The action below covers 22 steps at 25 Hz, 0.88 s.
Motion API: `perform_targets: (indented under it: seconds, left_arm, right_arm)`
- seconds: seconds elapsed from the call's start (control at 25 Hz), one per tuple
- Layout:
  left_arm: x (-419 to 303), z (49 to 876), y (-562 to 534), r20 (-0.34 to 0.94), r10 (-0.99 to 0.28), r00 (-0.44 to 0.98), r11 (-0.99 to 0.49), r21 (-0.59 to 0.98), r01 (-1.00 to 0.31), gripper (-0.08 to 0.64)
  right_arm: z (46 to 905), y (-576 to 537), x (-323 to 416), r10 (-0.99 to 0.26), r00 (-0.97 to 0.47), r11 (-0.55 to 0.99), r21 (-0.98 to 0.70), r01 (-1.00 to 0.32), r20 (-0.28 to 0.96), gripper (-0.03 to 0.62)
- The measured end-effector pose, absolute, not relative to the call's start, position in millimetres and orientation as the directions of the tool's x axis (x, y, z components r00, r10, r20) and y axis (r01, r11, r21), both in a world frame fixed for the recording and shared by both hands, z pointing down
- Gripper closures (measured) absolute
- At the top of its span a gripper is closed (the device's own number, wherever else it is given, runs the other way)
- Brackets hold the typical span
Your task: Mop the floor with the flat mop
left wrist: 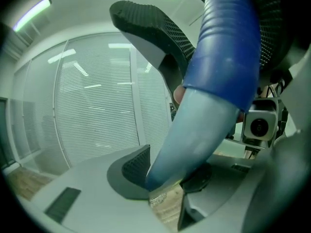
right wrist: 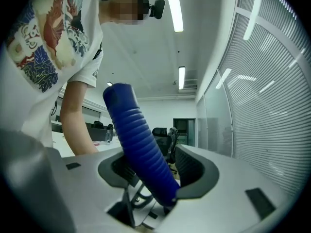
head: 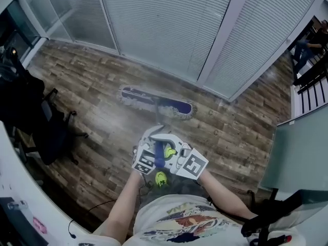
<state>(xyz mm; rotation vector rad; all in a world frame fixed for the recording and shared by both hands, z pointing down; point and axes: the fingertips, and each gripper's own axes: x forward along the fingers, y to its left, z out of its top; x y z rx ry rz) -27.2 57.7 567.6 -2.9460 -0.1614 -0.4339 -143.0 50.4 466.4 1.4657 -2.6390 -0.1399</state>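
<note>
The flat mop's blue head (head: 156,103) lies on the wood floor (head: 92,91) close to the blind-covered glass wall. Its handle (head: 159,155) rises toward me, and both grippers hold it side by side at chest height. My left gripper (head: 148,147) is shut on the handle where the blue sleeve meets the pale shaft (left wrist: 194,130); in its own view the left gripper (left wrist: 146,101) has one jaw above and one below. My right gripper (head: 180,157) is shut on the ribbed blue grip (right wrist: 141,144), which crosses the right gripper (right wrist: 155,165) at a slant.
A black office chair (head: 48,129) stands at the left by a white desk edge (head: 15,188). A grey partition (head: 300,152) closes the right side. The glass wall with blinds (head: 169,29) runs behind the mop. A thin cable (head: 97,206) lies near my feet.
</note>
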Motion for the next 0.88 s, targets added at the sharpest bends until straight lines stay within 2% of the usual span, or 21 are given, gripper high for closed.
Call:
perform_targets:
  seconds: [0.36,0.68,0.88]
  left_arm:
    - [-134,554,164,0.301,-0.028,0.953,-0.995,-0.102,0.003,0.446]
    - [-164,567,302,0.352,-0.118,0.929,-0.986,-0.152,-0.068,0.448]
    - [-181,572,360,0.361,-0.139,0.922,-0.982,-0.171,-0.081,0.448]
  right_arm:
    - [449,168,-250,-0.772,-0.634,0.635,0.098,-0.767,0.038,0.376]
    - [456,318,-272,-0.715,-0.7,0.699,0.038,-0.714,0.006,0.371]
    - [449,379,-286,-0.686,-0.725,0.724,0.039,-0.689,-0.061,0.367]
